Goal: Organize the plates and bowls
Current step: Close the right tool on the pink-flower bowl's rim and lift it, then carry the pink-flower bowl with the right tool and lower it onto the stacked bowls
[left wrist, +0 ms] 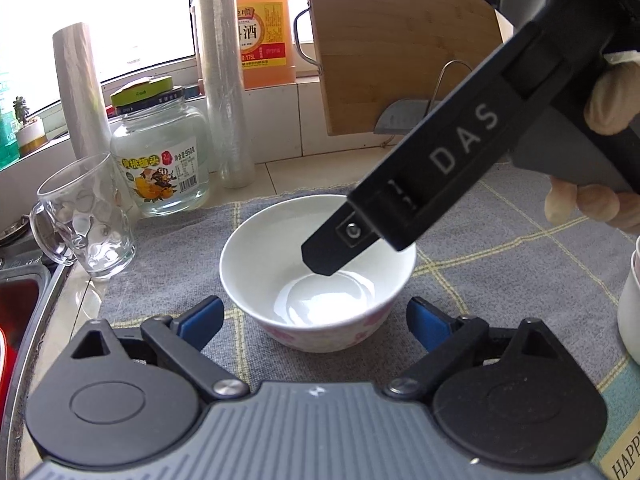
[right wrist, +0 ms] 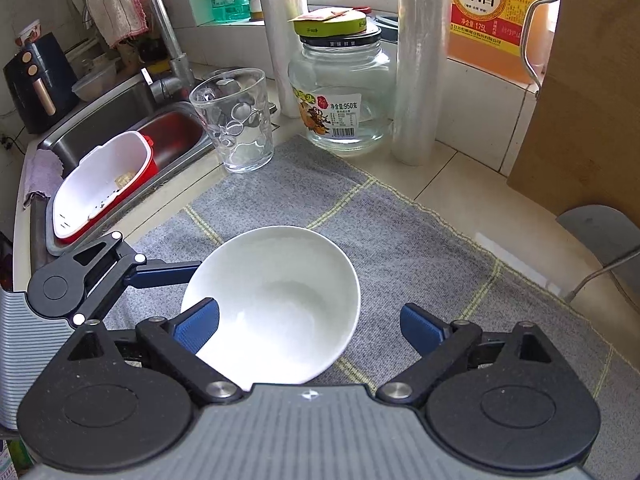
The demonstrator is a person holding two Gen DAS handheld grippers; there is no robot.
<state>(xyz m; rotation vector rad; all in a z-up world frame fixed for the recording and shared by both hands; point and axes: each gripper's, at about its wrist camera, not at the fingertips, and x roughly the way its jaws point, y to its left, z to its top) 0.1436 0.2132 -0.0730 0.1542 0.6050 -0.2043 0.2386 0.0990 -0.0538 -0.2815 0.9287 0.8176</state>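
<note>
A white bowl (left wrist: 316, 272) with pink flowers on its outside stands upright on a grey checked mat (left wrist: 500, 248). My left gripper (left wrist: 314, 320) is open, and its blue pads (left wrist: 200, 320) flank the bowl's near side without pressing on it. In the right wrist view the bowl (right wrist: 280, 292) lies under my open right gripper (right wrist: 311, 330). Its left pad (right wrist: 198, 330) overlaps the bowl's rim and its right pad stands well clear of the bowl. One finger of the right gripper (left wrist: 340, 244) hangs over the bowl's inside. A left gripper finger (right wrist: 168, 274) reaches the bowl's left side.
A glass mug (right wrist: 236, 120), a glass jar (right wrist: 340, 92) and upright film rolls (right wrist: 416, 80) stand behind the mat. A wooden cutting board (left wrist: 400, 40) leans at the back right. The sink (right wrist: 120, 120) with a red and white basket (right wrist: 104, 184) lies left. A white cup (left wrist: 630, 312) sits right.
</note>
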